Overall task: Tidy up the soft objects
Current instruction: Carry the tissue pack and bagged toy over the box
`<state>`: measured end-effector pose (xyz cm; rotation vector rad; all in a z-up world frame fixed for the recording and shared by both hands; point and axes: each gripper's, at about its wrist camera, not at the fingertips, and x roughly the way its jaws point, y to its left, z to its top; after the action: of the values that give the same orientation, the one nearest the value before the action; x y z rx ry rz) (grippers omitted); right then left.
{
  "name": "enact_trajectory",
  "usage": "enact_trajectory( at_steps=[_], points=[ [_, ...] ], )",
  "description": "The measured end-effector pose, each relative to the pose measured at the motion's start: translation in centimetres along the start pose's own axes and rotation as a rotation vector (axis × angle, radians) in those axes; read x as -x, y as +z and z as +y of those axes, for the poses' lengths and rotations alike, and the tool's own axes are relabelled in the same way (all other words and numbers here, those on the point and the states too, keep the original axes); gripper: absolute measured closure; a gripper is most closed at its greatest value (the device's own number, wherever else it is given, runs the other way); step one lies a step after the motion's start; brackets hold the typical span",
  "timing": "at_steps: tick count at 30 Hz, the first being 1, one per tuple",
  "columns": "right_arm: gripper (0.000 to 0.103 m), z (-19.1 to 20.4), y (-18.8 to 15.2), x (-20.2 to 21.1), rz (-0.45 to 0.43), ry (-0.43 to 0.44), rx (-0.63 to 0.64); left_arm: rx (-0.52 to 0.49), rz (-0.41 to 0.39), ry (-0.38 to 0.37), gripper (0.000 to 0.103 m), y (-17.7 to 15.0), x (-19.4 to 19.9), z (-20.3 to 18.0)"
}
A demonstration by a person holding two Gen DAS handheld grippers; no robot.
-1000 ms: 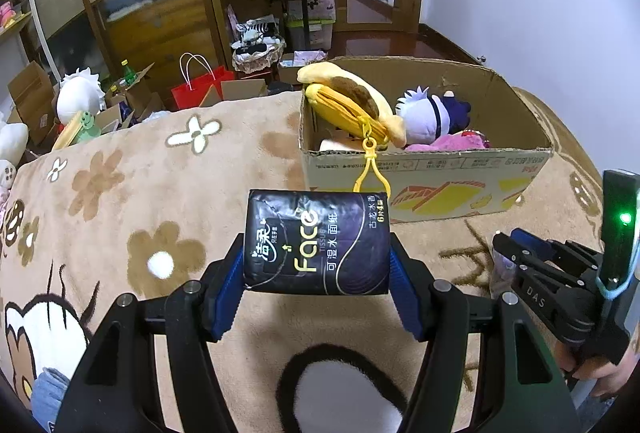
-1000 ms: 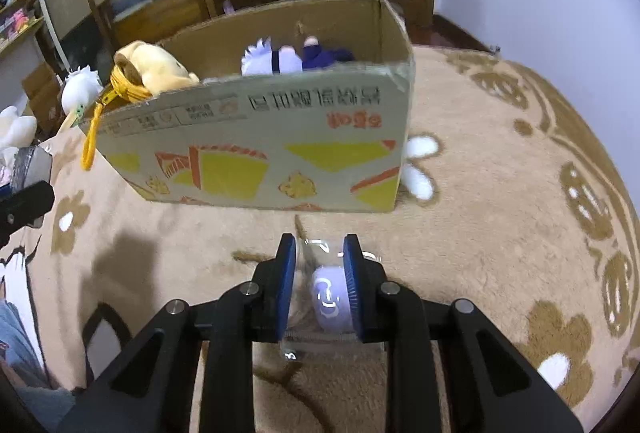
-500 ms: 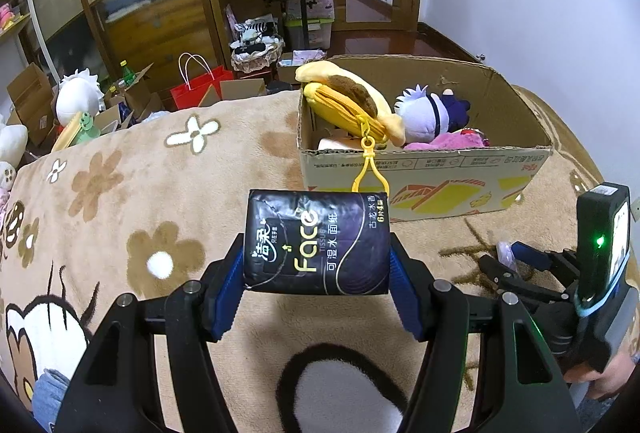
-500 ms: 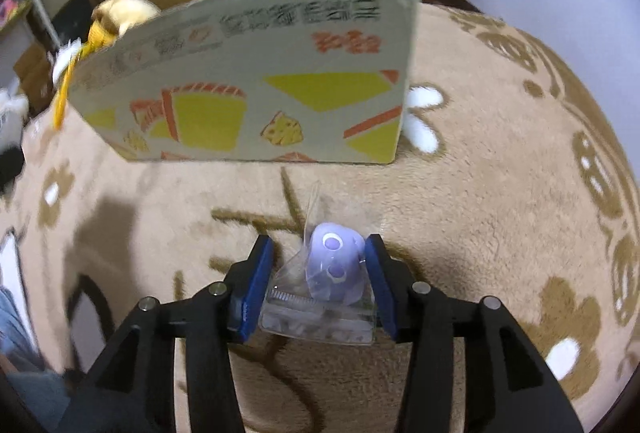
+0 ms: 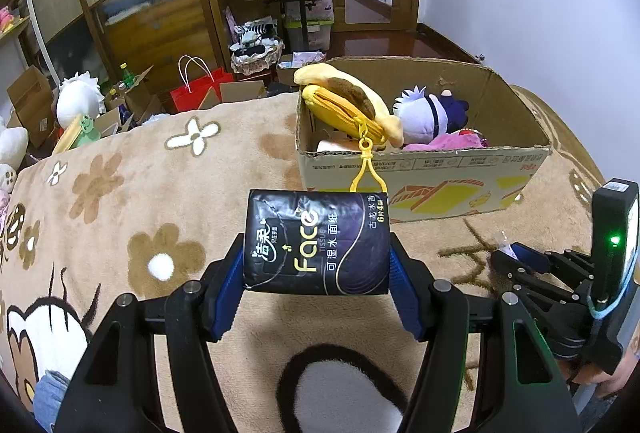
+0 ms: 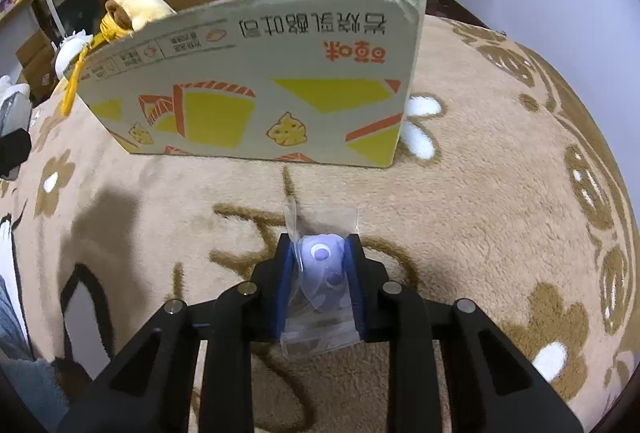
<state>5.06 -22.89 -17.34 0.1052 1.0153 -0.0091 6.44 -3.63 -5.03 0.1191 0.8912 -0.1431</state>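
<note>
Squeezing back together, the right gripper [image 6: 319, 265] now pinches the little bagged purple toy [image 6: 322, 263] (near the box [image 6: 256, 81]); the left gripper [image 5: 316, 273] grips the tissue pack [image 5: 316, 241].

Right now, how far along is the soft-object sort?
Done: yellow plush, white-haired doll and pink plush sit in the cardboard box. In hand: left claw grips the black tissue pack; right claw, jaws just closing, pinches the clear-bagged purple toy. Left: box both.
</note>
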Motion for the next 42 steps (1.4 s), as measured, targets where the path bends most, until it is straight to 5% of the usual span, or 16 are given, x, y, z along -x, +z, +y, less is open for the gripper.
enact_trajectory(
  at_steps=[24,32,42],
  points=[
    [0.082,0.1,3.8,11.3,-0.337,0.135,-0.036,0.011,-0.275,-0.032,0.039,2.4,4.5,0.0],
    [0.082,0.5,7.0,11.0,-0.385,0.129,-0.014,-0.032,-0.364,-0.062,0.039,5.9,4.0,-1.4],
    [0.08,-0.8,11.0,8.1,-0.391,0.146,-0.014,-0.076,-0.314,-0.099,0.039,8.9,-0.8,-3.3]
  ],
)
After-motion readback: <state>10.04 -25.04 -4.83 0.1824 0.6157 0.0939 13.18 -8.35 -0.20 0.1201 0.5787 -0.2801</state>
